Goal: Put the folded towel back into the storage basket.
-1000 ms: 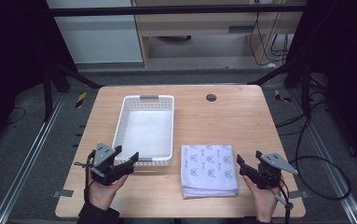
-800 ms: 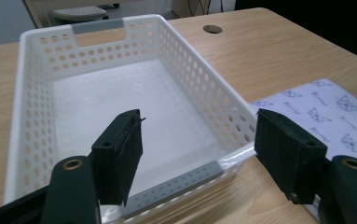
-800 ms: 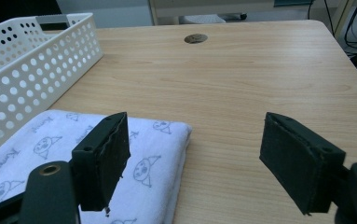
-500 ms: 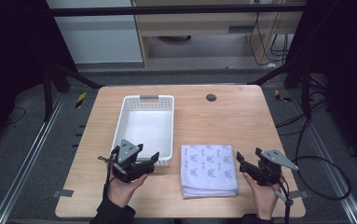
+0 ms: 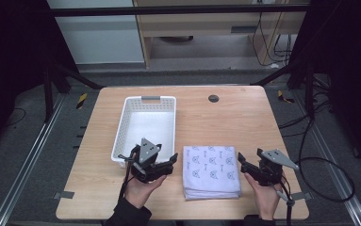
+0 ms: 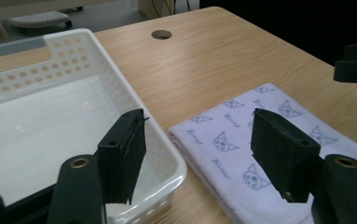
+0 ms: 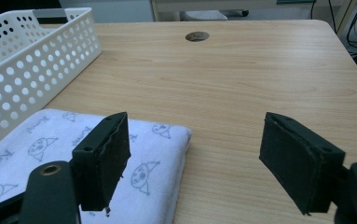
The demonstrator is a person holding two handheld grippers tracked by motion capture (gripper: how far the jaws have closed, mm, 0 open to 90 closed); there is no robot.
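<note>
Towel [image 5: 211, 171] folded, cat-printed, lies untouched between the two tongs — nothing lifted yet. Left gripper [image 5: 168, 162], jaws wide and just closing a little on nothing, hangs beside its near edge; right gripper [image 5: 242, 165] gapes empty. Grasping remains — probably into the white basket [image 5: 121, 141].

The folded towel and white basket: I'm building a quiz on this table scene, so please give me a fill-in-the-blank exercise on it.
1. The folded towel lies on the table between the left gripper and the ____ gripper.
2. The white basket holds ____.
3. The towel is printed with small ____ faces.
4. The jaws of both grippers stand ____, with nothing between them.

Missing words: right; nothing; cat; open
</note>
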